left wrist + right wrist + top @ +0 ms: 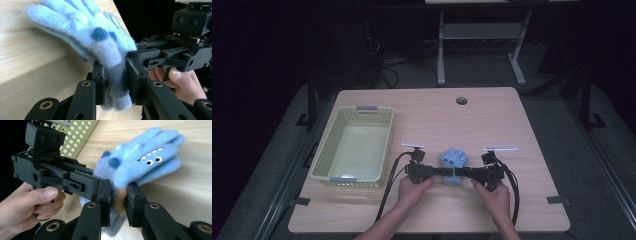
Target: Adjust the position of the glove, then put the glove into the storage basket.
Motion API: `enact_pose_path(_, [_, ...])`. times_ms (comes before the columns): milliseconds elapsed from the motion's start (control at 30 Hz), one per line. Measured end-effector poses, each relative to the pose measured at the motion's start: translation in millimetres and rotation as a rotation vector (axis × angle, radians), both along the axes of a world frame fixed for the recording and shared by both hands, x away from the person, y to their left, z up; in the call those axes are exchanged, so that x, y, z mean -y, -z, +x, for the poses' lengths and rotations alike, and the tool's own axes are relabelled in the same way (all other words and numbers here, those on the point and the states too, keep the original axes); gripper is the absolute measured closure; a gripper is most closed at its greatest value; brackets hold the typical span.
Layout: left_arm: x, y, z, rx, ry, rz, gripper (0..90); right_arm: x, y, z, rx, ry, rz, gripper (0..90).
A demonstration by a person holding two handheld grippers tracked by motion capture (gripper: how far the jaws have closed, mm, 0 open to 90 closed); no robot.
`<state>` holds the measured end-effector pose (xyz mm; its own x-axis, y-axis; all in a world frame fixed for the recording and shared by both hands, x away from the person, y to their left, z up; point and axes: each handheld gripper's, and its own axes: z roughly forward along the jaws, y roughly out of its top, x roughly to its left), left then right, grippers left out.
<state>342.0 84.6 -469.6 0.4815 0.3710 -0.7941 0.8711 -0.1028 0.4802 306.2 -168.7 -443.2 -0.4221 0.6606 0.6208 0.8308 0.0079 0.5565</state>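
Two grippers: I am holding one in each hand, low on the table (512,200), and both are biting the same glove (454,161).
Glove: it is fluffy and light blue, with dark blue spots. It is lying near the middle of the table, just right of the basket (328,150), with its fingers pointing away from me.
Left gripper (446,171): its jaws are squeezing the cuff end of the glove from the left side. In the left gripper view (115,80), the cuff is being pinched tight between the two black pads.
Right gripper (458,172): its jaws are squeezing the same cuff end from the right side. In the right gripper view (118,202), a small tan patch of the glove is sitting between the pads.
How they meet: the two grippers are pointing at each other, tips nearly touching, with the cuff between them.
Glove face: in the right gripper view, two round eyes and a mouth with white teeth are showing on the glove.
Left hand (412,189): it is wrapping around the left gripper's handle.
Right hand (493,194): it is wrapping around the right gripper's handle.
Basket: it is pale green with little holes, sitting on the left part of the table.
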Motion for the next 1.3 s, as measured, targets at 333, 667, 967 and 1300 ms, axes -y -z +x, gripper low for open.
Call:
enact_pose_path(333, [-4.1,-11.7,0.1,0.026,0.007,0.000,69.9,-5.3,-15.2,0.0,0.032,-0.014,-0.026,75.3])
enact_pose_path(667, [-3.2,-14.6,1.5,0.029,0.006,0.006,69.9,-4.9,-17.8,2.1,0.029,-0.021,-0.027,75.1])
enact_pose_path(967, [-3.2,-18.5,3.2,0.030,0.012,0.005,69.9,-4.0,-21.2,4.2,0.033,-0.022,-0.026,75.1])
enact_pose_path(1300, [-7.3,-24.0,4.2,0.038,0.018,0.006,70.5,-5.5,-26.4,5.7,0.035,-0.028,-0.011,75.2])
